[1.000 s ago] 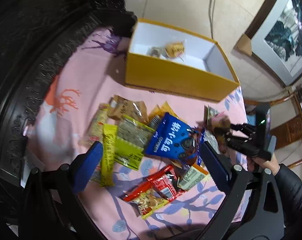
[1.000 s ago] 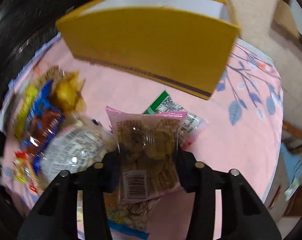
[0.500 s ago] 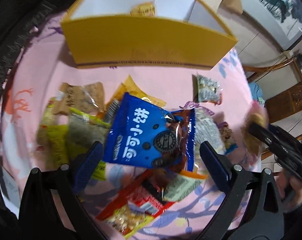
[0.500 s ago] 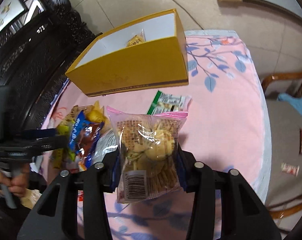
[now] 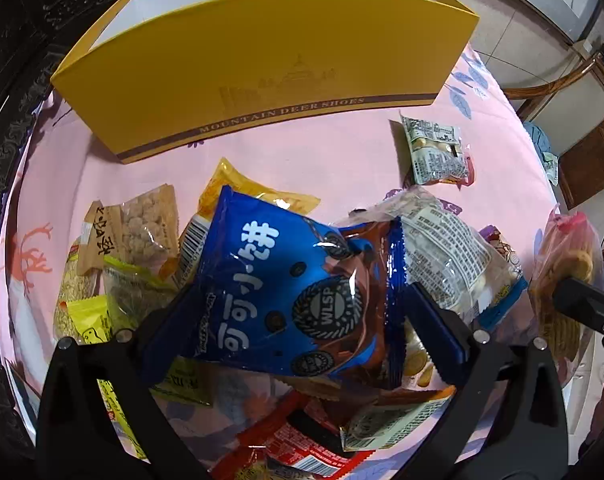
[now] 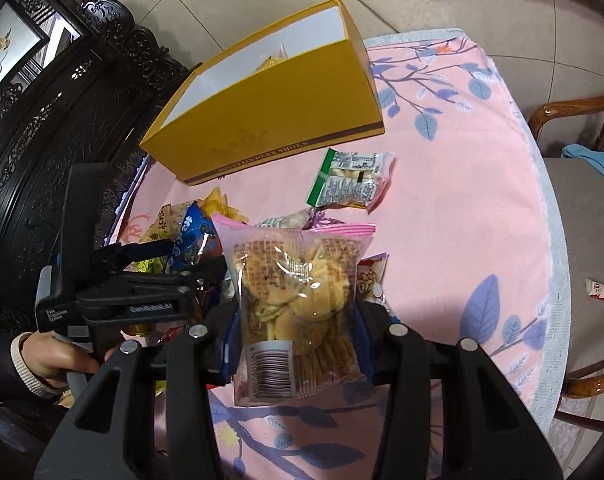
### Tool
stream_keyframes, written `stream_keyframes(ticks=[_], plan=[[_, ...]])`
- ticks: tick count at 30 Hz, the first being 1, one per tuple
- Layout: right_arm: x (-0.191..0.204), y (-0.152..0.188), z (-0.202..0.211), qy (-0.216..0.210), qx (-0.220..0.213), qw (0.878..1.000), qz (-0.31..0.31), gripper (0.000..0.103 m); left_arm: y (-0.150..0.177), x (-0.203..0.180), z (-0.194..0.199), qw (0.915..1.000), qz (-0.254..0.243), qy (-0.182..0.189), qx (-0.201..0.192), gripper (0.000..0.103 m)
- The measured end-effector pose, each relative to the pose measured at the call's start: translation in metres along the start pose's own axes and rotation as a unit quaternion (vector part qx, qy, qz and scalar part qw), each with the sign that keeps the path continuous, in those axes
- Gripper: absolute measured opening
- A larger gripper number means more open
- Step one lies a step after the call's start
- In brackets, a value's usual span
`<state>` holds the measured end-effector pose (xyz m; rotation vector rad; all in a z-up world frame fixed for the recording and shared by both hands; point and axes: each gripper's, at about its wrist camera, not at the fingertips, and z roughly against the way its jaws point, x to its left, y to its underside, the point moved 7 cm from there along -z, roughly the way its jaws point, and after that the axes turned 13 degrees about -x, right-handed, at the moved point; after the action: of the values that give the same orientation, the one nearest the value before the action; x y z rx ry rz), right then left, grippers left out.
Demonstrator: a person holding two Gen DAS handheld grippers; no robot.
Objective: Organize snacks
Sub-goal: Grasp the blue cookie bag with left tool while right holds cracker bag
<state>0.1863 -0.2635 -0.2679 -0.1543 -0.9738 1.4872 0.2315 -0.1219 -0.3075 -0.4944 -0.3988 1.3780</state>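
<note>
Pink floral cloth-covered tabletop [image 6: 461,200] is carrying a yellow cardboard shoe box [image 5: 262,64], sitting open near the far edge. Heap of snack packets is lying toward the near left edge. Left gripper [image 5: 302,344] is standing open, its blue pads straddling the blue cookie bag [image 5: 278,292]. Right gripper [image 6: 298,332] is clamping a clear pink-topped cracker bag [image 6: 298,280], holding it above the near edge.

left gripper [image 5: 302,320] lowered onto blue cookie bag [image 5: 290,288], yellow box [image 5: 270,68] nearer

Bare cloth [image 6: 453,208] btwn yellow box [image 6: 278,112] & snack pile [image 5: 206,280] leaves free room.
</note>
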Motion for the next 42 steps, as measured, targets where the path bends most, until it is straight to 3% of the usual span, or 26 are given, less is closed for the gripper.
stream_keyframes(ticks=[4,6,8,9,13,15,18,19,20,21,23,27,30,32,34,36,38,39,40,42], plan=[[0.001,-0.002,-0.001,-0.001,0.0,1.0,-0.001,0.047,0.004,0.001,-0.002,0.9997,-0.006,0.017,-0.015,0.101],[0.001,-0.002,-0.002,0.001,0.0,1.0,0.0,0.047,0.002,0.003,0.003,0.9993,-0.003,0.028,-0.027,0.094],[0.0,-0.003,-0.002,0.001,-0.001,1.0,-0.002,0.046,-0.001,0.007,0.012,0.9987,0.003,0.031,-0.04,0.071],[0.0,-0.003,-0.002,0.001,-0.002,1.0,-0.004,0.047,-0.002,0.008,0.015,0.9983,0.008,0.038,-0.043,0.066],[0.001,-0.004,-0.001,0.003,-0.004,1.0,-0.006,0.047,-0.003,0.002,0.03,0.9948,0.012,0.082,-0.059,0.025],[0.002,-0.006,0.0,0.003,-0.006,1.0,-0.005,0.046,-0.003,-0.002,0.035,0.9943,0.007,0.085,-0.064,0.018],[0.002,-0.007,0.003,0.003,-0.009,1.0,-0.003,0.046,-0.001,0.002,0.041,0.9928,0.035,0.102,-0.052,0.017],[0.002,-0.008,0.004,0.003,-0.01,1.0,-0.002,0.047,0.0,0.008,0.044,0.9916,0.064,0.104,-0.043,0.031],[0.002,-0.008,0.005,0.003,-0.011,1.0,-0.003,0.047,0.002,0.013,0.047,0.9895,0.09,0.108,-0.034,0.064],[0.002,-0.008,0.006,0.003,-0.011,1.0,-0.005,0.047,0.006,0.02,0.051,0.9869,0.117,0.107,-0.028,0.078],[0.001,-0.007,0.005,0.003,-0.01,1.0,-0.009,0.047,0.013,0.032,0.058,0.9803,0.161,0.112,-0.025,0.081],[0.003,-0.005,0.0,0.0,-0.003,1.0,-0.008,0.047,0.031,0.04,0.042,0.9696,0.21,0.123,0.021,0.082],[0.009,-0.005,-0.001,-0.006,-0.001,1.0,-0.001,0.047,0.032,0.042,0.018,0.9538,0.268,0.127,0.046,0.082],[0.012,-0.004,-0.001,-0.008,0.0,1.0,0.003,0.047,0.027,0.044,0.007,0.9357,0.32,0.138,0.056,0.091],[0.013,-0.004,-0.001,-0.008,0.001,1.0,0.003,0.047,0.019,0.047,-0.001,0.9282,0.346,0.127,0.054,0.092],[0.012,-0.003,-0.002,-0.005,0.004,1.0,0.003,0.047,0.012,0.046,-0.006,0.9341,0.336,0.109,0.054,0.092],[0.01,-0.002,-0.004,-0.006,0.006,1.0,0.001,0.047,0.004,0.044,-0.009,0.9459,0.31,0.082,0.049,0.089],[0.009,-0.002,-0.005,-0.005,0.007,1.0,0.0,0.047,-0.001,0.042,-0.01,0.9518,0.295,0.073,0.044,0.085],[0.009,-0.001,-0.005,-0.004,0.007,1.0,0.0,0.047,-0.003,0.042,-0.01,0.9564,0.282,0.065,0.043,0.073],[0.008,-0.002,-0.007,-0.002,0.007,1.0,-0.005,0.047,-0.003,0.044,-0.009,0.9605,0.268,0.058,0.047,0.066]])
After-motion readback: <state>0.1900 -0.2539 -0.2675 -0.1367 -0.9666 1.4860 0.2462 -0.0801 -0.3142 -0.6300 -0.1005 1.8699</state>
